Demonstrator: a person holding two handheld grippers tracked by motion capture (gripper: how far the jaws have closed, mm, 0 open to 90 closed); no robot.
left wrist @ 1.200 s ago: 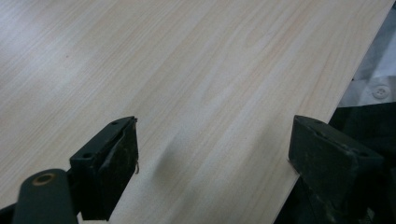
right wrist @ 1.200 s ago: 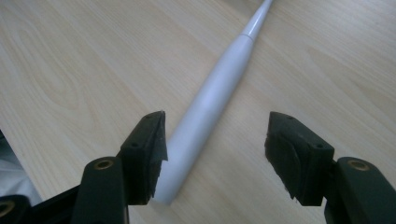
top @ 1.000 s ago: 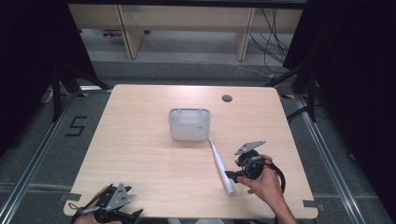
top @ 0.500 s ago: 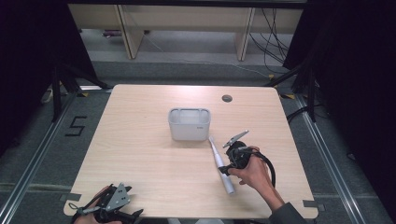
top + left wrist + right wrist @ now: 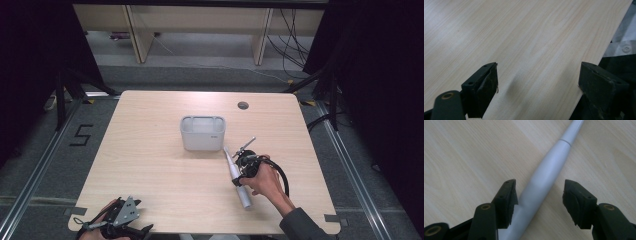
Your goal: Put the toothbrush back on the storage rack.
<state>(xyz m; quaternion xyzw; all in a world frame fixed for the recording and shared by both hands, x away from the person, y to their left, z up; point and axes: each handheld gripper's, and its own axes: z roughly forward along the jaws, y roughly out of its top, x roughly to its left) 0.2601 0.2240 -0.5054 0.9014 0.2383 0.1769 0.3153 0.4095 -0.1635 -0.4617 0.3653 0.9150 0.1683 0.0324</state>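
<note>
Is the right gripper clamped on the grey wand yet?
Not yet: the right gripper straddles the grey wand; its jaws have just been closing, one jaw still apart.

Grey wand (image 5: 544, 177) cut off at top and bottom edges in right gripper view; its lower part runs behind the near jaw. In high view the left gripper (image 5: 117, 225) is cropped by the bottom edge, hand mostly out of frame. White bin (image 5: 202, 132) contents can't be made out.

Lab recording bay: black curtains (image 5: 30, 75), aluminium floor rails (image 5: 30, 200), lone wooden table (image 5: 150, 165).
</note>
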